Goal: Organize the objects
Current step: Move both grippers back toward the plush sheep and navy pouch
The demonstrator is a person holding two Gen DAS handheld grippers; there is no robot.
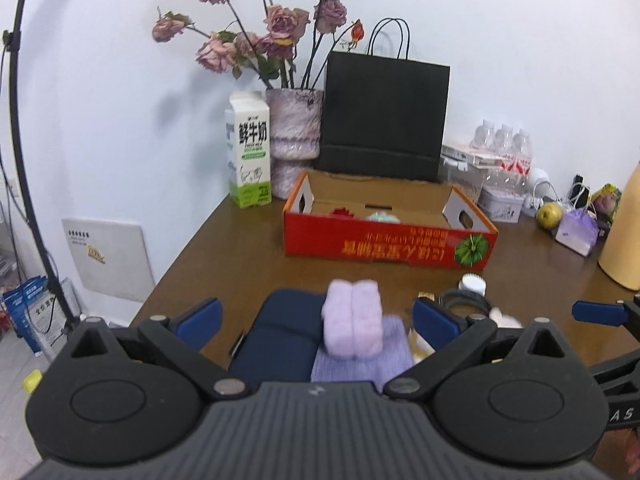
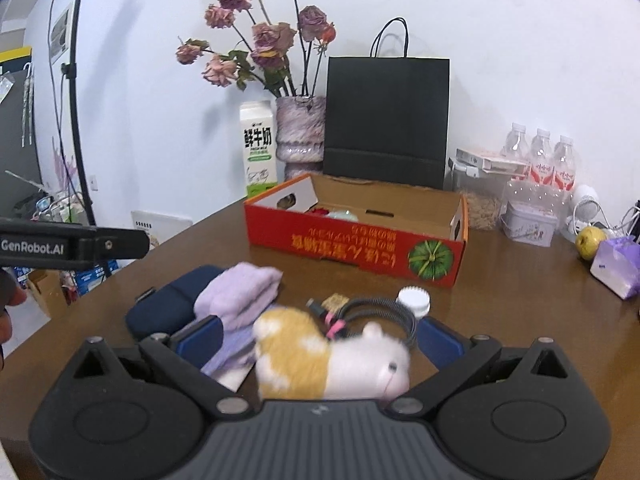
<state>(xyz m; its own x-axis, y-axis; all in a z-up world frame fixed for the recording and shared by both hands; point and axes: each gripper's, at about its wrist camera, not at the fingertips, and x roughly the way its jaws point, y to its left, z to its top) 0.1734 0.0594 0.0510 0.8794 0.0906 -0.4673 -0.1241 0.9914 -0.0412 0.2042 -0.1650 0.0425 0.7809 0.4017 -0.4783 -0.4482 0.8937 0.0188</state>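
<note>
Near the tabletop's (image 2: 520,288) front edge, both grippers, left gripper (image 1: 318,318) and right gripper (image 2: 320,340), gape released; the plush hamster (image 2: 328,364) looks light and squashy, best pinched across its body.

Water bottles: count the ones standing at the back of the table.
3, side by side against the wall right of the black paper bag: left bottle, middle bottle, right bottle. Boxes in front hide their bases, so more may be concealed.
</note>
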